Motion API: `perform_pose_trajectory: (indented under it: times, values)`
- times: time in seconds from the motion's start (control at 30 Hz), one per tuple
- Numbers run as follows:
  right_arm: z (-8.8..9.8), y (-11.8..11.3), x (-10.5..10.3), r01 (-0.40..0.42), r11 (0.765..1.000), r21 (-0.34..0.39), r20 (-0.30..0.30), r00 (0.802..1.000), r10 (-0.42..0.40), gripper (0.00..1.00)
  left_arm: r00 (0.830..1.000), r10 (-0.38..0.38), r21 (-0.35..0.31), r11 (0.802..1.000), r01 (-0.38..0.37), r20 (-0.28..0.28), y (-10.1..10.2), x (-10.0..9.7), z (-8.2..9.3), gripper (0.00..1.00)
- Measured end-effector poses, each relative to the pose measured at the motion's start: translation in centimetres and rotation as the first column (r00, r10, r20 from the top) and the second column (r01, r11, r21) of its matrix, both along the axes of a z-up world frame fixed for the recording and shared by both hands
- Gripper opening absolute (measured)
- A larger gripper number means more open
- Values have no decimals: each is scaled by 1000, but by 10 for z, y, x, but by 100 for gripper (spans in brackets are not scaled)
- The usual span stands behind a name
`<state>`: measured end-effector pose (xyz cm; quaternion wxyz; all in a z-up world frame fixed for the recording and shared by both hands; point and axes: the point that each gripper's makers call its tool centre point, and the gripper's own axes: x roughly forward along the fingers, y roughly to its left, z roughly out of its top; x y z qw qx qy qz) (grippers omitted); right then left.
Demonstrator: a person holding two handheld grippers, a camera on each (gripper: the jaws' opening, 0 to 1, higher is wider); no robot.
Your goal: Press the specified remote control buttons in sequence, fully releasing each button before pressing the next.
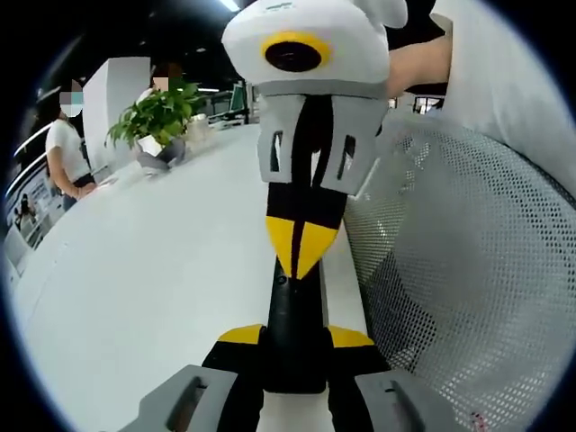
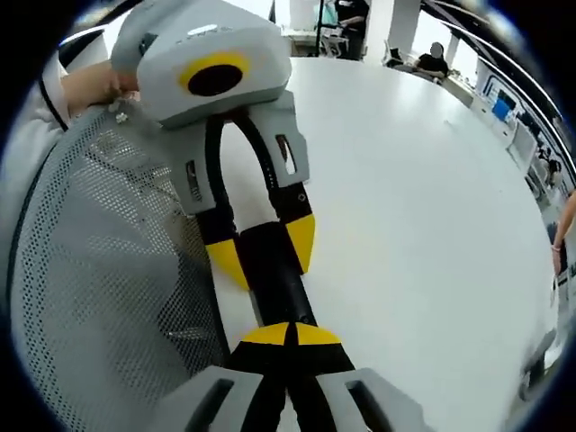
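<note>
A slim black remote [image 1: 292, 310] is held lengthwise between the yellow-tipped jaws of my left gripper [image 1: 295, 337], which is shut on it. My right gripper [image 1: 301, 252] comes down from the top of the left gripper view, its yellow tips together and resting on the remote's far end. In the right gripper view, the right gripper [image 2: 290, 335] is shut, its tips on the near end of the remote [image 2: 279, 288]. The left gripper [image 2: 263, 252] clamps the remote's sides beyond. The buttons are hidden.
A white table [image 1: 171, 261] spreads under the grippers, and a grey mesh chair back [image 1: 468, 270] stands close beside them. A potted plant [image 1: 160, 112] and a standing person [image 1: 65, 148] are at the table's far end. A person's sleeve [image 1: 504, 63] shows behind the right gripper.
</note>
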<state>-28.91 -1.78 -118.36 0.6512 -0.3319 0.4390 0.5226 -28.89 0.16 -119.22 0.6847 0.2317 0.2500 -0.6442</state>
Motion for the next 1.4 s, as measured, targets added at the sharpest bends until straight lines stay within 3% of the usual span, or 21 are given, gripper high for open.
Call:
perform_pose_trajectory:
  times: [0.1, 0.17, 0.23, 0.4, 0.57, 0.6, 0.87, 1.13, 1.4]
  values:
    - [0, -2, -1, -30, 999, 12, -1, 1000, 30, 0, 1000, 1, 0, 1000, -1, -2, 0, 0, 0, 24]
    - [2, -2, -2, 38, 997, 69, -64, 997, -34, 0, 1000, 4, -1, 1000, -4, -4, 0, 0, 0, 24]
    - [6, -1, 4, 28, 994, 103, -38, 999, -24, 0, 1000, 4, -2, 1000, -4, -4, 0, 0, 0, 24]
    - [7, -2, 16, 33, 996, 87, -35, 999, -30, 0, 1000, 1, -4, 1000, -1, -4, 0, 0, 0, 25]
    - [-2, -1, 2, -5, 999, 51, -118, 993, 11, 0, 1000, 4, -9, 1000, -5, -7, 0, 0, 0, 25]
    - [1, 0, 5, 2, 998, 63, -103, 995, 4, 0, 1000, 6, -10, 1000, -7, -8, 0, 0, 0, 25]
    - [1, -1, 7, 81, 995, 60, -161, 984, -71, 0, 999, 34, -20, 999, -34, -12, 0, 0, 0, 25]
    - [1, 0, 6, 100, 992, 75, -143, 986, -89, 0, 999, 38, -31, 999, -38, -14, 0, 0, 1, 25]
    - [-1, 3, 8, 144, 989, 28, -149, 979, -138, 0, 999, 45, -41, 998, -45, -17, 1, 0, 1, 24]
